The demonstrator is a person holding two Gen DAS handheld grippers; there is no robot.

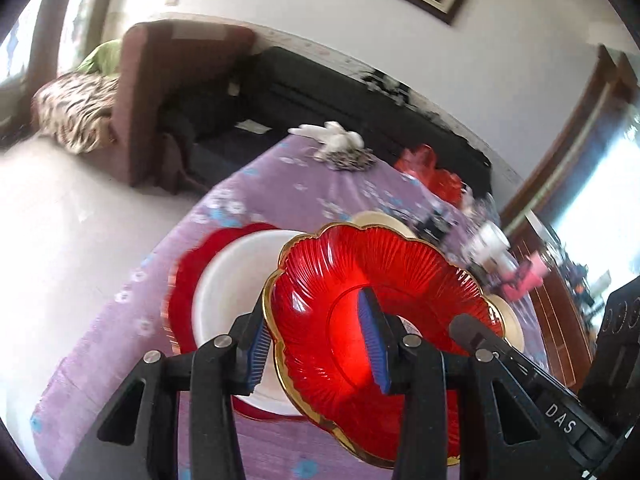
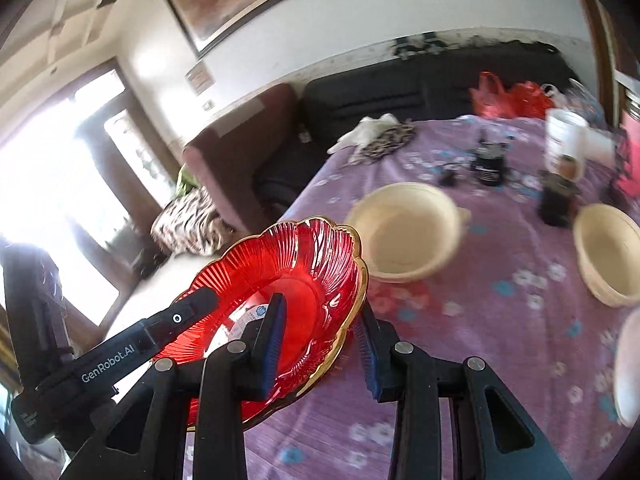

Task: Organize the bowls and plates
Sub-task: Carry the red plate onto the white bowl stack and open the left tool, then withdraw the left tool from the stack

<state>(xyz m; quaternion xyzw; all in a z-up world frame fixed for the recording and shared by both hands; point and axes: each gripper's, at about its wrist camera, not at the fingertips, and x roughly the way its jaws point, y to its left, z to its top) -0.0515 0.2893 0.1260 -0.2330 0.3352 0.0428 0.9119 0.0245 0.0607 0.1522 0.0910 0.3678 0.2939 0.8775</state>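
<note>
A red fluted glass plate with a gold rim hangs tilted above the purple tablecloth, carried by both grippers. My left gripper is shut on its near left rim, one blue pad outside and one inside. My right gripper is shut on the opposite rim of the same red plate. Below it a white plate lies on another red plate. Two cream bowls stand on the table, and a white plate shows at the right edge.
At the far end of the table are a white cup, a dark jar, a small black device, a white glove and red plastic bags. A dark sofa and a brown armchair stand beyond.
</note>
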